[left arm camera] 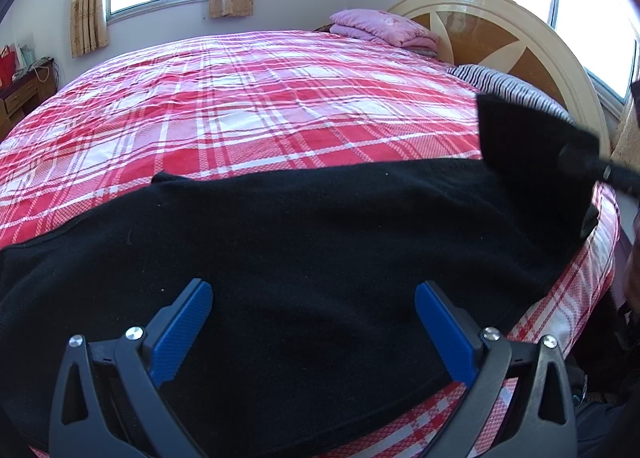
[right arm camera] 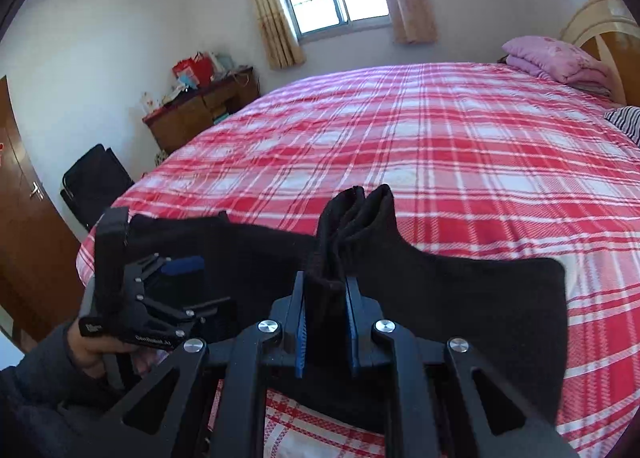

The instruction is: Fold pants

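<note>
Pants [left arm camera: 300, 250] are lying spread across the lower half of the left wrist view, black fabric over the near edge of the red plaid bedspread [left arm camera: 248, 106], while we are pinching one bunched end of them in the right gripper [right arm camera: 326, 302], whose blue pads are closing down almost fully on the thick wad that is standing up between them at the centre of the right wrist view. We are holding the left gripper [left arm camera: 314, 322] with its fingers spread wide, hovering over the cloth at the bottom of its own frame and gripping nothing. We are judging that the lifted end could slip out as we are carrying it across, since the grip is catching only a narrow bunch of several layers, and that the fold could land crooked or drag the lower layer along because nothing is pinning the rest of the fabric. Only the left wrist view is showing how much of the garment is lying flat, with the raised corner at its right edge; only the right wrist view is showing the pads biting the cloth, and the person's hand [right arm camera: 92, 350] at lower left
</note>
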The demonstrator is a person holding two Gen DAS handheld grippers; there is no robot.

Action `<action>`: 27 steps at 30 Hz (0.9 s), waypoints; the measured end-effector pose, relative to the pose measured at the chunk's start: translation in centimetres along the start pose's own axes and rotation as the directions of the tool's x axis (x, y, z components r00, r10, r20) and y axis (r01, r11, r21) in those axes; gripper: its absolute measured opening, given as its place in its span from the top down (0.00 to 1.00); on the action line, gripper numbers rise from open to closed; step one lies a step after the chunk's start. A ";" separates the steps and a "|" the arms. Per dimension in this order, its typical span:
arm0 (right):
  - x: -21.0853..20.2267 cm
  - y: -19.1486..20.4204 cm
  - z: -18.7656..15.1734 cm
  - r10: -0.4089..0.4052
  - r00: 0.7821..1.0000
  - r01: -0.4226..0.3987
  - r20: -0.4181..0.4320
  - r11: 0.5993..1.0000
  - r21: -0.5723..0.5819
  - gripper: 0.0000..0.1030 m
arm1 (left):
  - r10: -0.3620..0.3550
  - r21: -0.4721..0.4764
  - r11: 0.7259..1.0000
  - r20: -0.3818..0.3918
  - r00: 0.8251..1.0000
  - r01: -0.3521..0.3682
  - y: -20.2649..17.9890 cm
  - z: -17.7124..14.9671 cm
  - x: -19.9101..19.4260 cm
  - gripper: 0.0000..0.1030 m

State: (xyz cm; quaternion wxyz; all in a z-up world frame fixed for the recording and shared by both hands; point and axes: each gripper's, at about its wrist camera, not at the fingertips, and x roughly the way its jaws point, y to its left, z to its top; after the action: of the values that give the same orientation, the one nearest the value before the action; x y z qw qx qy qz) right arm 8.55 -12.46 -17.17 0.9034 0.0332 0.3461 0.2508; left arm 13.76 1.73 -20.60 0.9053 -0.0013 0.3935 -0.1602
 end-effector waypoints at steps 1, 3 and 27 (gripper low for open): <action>0.5 0.2 -0.2 -0.003 1.000 0.003 -0.014 1.000 -0.009 0.84 | -0.004 -0.010 1.000 0.003 1.000 0.004 0.1 0.0 -0.1 0.00; 1.5 0.7 -0.8 -0.008 0.999 0.007 -0.040 1.000 -0.028 0.84 | -0.013 -0.030 0.999 0.010 1.000 0.013 0.2 0.1 -0.2 0.00; -5.0 -7.4 -1.2 -0.124 0.988 0.120 0.092 0.992 0.046 0.51 | -0.366 -0.062 0.930 -0.091 0.926 0.362 -6.0 3.7 2.2 0.17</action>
State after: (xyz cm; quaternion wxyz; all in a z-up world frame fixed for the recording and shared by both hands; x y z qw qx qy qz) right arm 7.78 -21.44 -16.75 0.9317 0.0421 0.3091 0.1861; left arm 16.09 -5.02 -18.83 0.8385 -0.0862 0.4352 -0.3164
